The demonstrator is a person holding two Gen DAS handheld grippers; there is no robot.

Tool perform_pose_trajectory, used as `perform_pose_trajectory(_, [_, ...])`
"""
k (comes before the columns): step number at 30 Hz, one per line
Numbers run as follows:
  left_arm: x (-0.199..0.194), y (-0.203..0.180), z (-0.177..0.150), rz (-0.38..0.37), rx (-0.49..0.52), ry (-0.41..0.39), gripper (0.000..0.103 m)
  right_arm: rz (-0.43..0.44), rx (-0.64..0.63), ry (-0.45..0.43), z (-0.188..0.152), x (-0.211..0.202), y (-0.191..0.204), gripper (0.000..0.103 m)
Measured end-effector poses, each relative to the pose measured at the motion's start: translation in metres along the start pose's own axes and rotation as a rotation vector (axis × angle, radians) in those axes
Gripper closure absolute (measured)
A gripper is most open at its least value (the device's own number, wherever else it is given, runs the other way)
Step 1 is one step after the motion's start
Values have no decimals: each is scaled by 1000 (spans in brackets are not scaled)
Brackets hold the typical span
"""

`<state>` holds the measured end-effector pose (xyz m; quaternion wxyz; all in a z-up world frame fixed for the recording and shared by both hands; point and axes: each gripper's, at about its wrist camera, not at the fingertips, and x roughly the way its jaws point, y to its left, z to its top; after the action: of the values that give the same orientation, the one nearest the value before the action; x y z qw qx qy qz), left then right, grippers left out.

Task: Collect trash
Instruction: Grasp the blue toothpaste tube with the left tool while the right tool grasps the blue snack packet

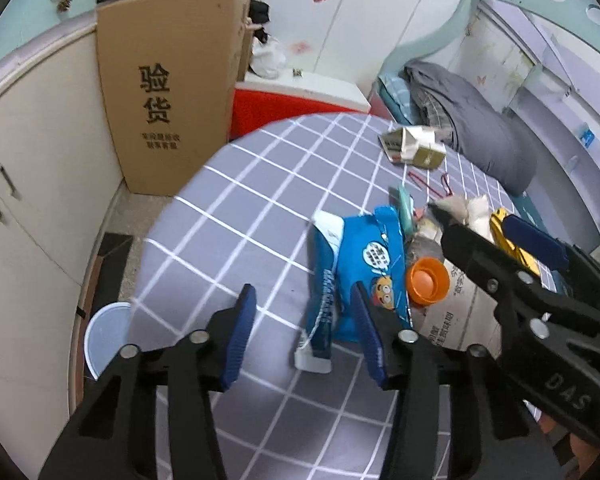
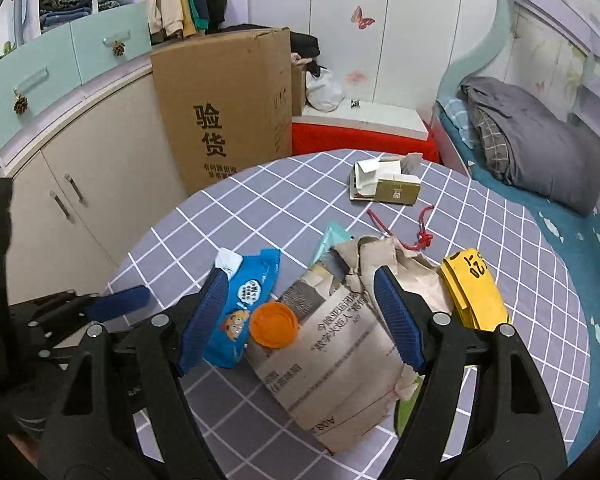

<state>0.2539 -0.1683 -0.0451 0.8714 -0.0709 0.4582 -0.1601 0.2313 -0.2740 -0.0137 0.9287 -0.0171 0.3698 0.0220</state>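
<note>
left wrist: pale bucket [image 1: 104, 332] (floor) | right wrist: yellow packet [image 2: 474, 292]

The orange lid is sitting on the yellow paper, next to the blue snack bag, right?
Not quite. The orange lid sits on the crumpled newspaper, not the yellow paper, which lies apart at the far side. It is indeed next to the blue snack bag. The right wrist view shows it.
</note>
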Motion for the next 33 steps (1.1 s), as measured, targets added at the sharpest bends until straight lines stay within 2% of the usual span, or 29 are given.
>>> perform_pose_trajectory(4, [14,-1,2,43,11,19,78,11,-8,28,3,7,1,29])
perform_pose_trajectory(6, [15,-1,2,61,28,22,92,15,-18,43,5,11,3,29])
perform_pose_trajectory(9, [8,6,3,51,20,-1,94,36,-33,78,9,18,8,31])
perform_pose_trajectory(16, [-22,33,7,123,-38,-105,94,74,-93,222,16,45,28,36])
perform_pose_trajectory(23, [-37,55,7,149,-68,-137,95,30,-183,315,18,67,55,38])
perform_pose_trajectory(26, [-39,66,5,142,-89,-135,95,82,-175,362,19,73,63,59])
perform_pose_trajectory(33, [-42,85,0,139,-114,-136,94,86,-216,381,20,81,86,64])
